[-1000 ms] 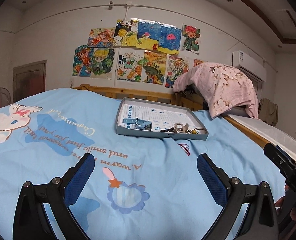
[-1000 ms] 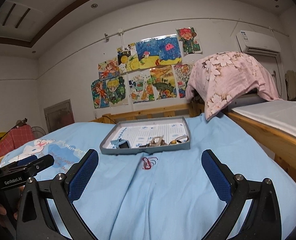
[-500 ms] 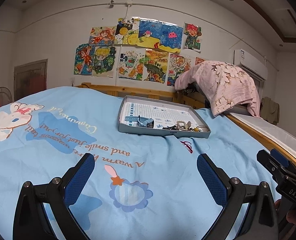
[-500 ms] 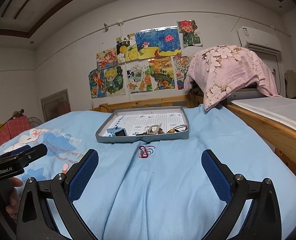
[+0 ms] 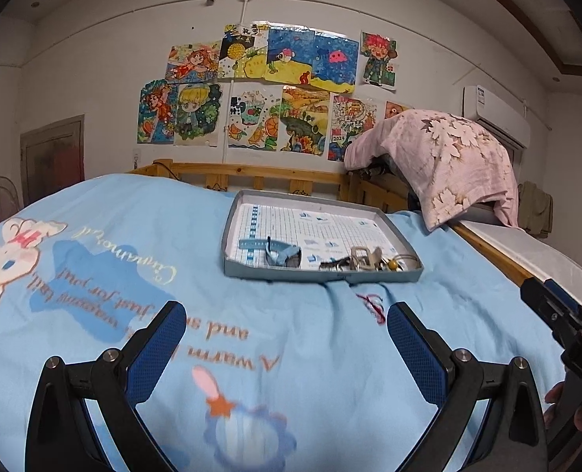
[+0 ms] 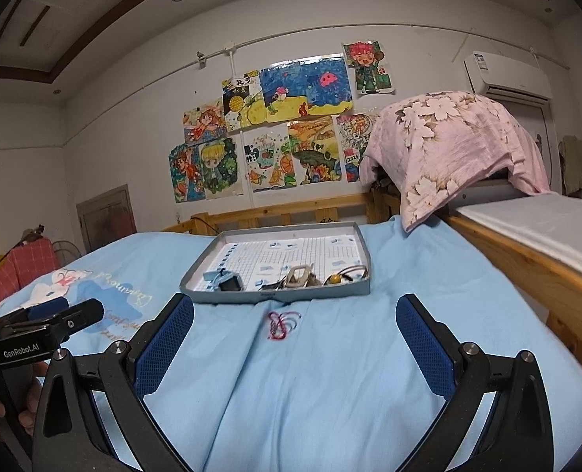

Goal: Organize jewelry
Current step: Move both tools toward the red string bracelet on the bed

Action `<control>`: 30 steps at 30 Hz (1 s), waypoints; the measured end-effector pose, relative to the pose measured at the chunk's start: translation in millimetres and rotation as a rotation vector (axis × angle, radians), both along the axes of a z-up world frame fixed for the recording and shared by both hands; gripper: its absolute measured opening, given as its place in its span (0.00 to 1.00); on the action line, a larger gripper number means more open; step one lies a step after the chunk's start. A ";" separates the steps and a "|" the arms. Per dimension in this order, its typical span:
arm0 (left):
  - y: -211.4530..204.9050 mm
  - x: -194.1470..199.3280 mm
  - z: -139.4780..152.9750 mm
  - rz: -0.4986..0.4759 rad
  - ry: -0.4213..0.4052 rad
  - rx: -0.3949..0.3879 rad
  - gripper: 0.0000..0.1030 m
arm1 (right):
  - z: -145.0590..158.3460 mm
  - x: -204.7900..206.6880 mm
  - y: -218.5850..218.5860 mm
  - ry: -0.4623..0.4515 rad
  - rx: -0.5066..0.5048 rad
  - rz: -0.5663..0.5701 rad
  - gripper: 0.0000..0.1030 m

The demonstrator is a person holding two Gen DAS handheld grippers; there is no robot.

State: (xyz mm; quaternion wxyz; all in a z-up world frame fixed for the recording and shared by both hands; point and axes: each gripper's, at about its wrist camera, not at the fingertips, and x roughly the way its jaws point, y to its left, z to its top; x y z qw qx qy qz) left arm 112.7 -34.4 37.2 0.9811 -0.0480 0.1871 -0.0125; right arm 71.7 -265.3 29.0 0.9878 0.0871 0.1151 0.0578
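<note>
A grey tray (image 5: pixel 251 269) (image 6: pixel 228 297) lies on the blue bedspread. At its near edge lie a blue watch (image 5: pixel 281 253) (image 6: pixel 226 280), a metal buckle piece (image 5: pixel 363 257) (image 6: pixel 299 275) and a small gold bead with a cord (image 5: pixel 393 263) (image 6: pixel 336 278). A red thread bracelet (image 5: pixel 371 303) (image 6: pixel 279 324) lies on the bedspread just in front of the tray. My left gripper (image 5: pixel 285 338) and my right gripper (image 6: pixel 294 334) are both open and empty, short of the tray.
The blue bedspread (image 5: pixel 94 275) covers the bed. A wooden rail (image 6: pixel 527 259) runs along the right side. A pink flowered cloth (image 6: pixel 448 145) drapes over something at the back right. Drawings (image 5: pixel 259 90) hang on the wall behind.
Both grippers have moved a little closer to the tray. Both stay open and empty.
</note>
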 end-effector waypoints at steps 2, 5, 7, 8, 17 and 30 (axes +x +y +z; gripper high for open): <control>-1.6 15.5 3.4 -0.005 0.003 0.012 1.00 | 6.6 11.6 -1.3 0.001 -0.006 -0.004 0.99; -2.7 38.4 7.6 -0.013 0.011 0.020 1.00 | 16.8 33.5 -1.6 0.005 -0.010 -0.008 0.99; -3.0 56.2 8.6 -0.023 0.023 0.017 1.00 | 22.1 47.1 -0.2 0.004 -0.025 -0.011 0.99; -3.6 61.5 8.4 -0.024 0.025 0.017 1.00 | 25.0 54.9 0.3 0.002 -0.039 -0.018 0.99; -16.7 117.0 1.0 -0.049 0.047 -0.005 1.00 | 34.8 109.7 -8.0 -0.019 -0.046 -0.042 0.99; -35.0 151.9 -37.1 -0.076 0.088 -0.022 1.00 | -3.1 161.1 -12.9 0.054 -0.062 -0.009 0.99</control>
